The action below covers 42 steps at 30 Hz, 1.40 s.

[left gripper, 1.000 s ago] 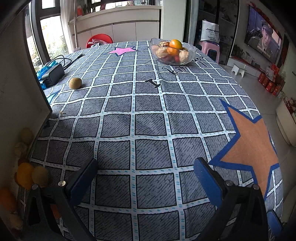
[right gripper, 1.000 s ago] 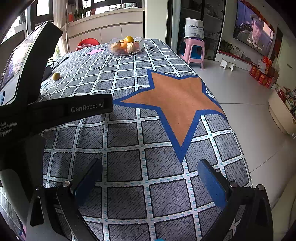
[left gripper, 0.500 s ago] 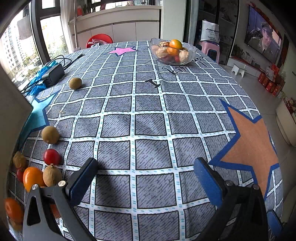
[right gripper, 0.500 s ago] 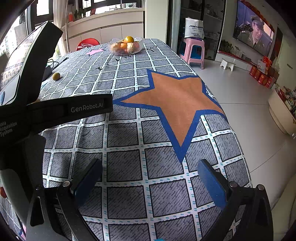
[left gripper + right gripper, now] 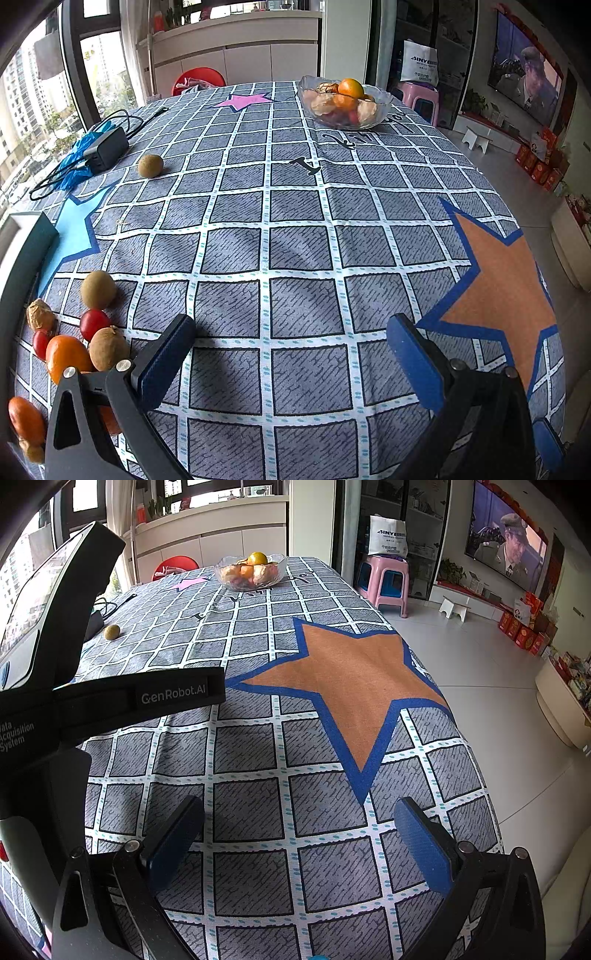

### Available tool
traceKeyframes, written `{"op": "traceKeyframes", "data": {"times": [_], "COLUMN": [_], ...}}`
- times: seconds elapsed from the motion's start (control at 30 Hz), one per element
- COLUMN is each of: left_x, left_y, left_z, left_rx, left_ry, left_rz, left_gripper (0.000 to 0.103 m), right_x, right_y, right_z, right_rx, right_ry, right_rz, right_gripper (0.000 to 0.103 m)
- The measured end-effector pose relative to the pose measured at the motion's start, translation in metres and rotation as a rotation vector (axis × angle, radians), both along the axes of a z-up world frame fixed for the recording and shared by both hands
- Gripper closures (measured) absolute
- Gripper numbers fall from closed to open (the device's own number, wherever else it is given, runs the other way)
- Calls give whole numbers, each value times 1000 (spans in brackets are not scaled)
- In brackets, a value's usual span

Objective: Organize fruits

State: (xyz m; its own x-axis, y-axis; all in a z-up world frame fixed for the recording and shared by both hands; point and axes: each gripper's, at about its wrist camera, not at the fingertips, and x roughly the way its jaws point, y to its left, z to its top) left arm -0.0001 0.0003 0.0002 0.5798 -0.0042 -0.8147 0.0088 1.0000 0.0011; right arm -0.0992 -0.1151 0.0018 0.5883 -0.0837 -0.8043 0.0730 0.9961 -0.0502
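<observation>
Glass bowl [image 5: 345,105] at far table end already holds fruit. Loose fruit cluster [image 5: 74,343] near left edge, lone kiwi [image 5: 150,165] apart, uncollected. Left gripper [image 5: 291,354] and right gripper [image 5: 299,834] spread wide, empty.

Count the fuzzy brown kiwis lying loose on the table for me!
3. One round brown kiwi beside the black charger, two more in the fruit pile at the near left edge. Others may hide behind the left gripper.

Bright daylight is coming in through the window [image 5: 33,122] at the left, overexposing its panes. Soft shadows are lying on the worktop [image 5: 295,258] under the jaws. Fisheye distortion is bending both views, with dark vignetting filling the corners.
</observation>
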Motion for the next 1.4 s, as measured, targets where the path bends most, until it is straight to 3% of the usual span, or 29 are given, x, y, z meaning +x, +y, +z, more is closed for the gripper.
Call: {"op": "traceKeyframes", "data": {"times": [0.83,0.93,1.0,1.07,1.23,1.4], "left_x": [0,-2,-14,-38,-130,-185], "left_y": [0,1,2,10,55,115], "left_z": [0,2,9,30,65,48], "left_rx": [0,8,7,-7,35,114], "left_ry": [1,41,33,-30,-144,-149], "left_rz": [0,-57,-71,-122,-234,-149], "left_gripper": [0,0,0,0,0,0], "right_x": [0,0,0,0,0,0], "right_y": [0,0,0,0,0,0], "right_z": [0,0,0,0,0,0], "right_rx": [1,1,1,6,5,13], "right_ry": [0,0,0,1,1,2], "right_rz": [0,0,0,0,0,-2], "right_gripper": [0,0,0,0,0,0]}}
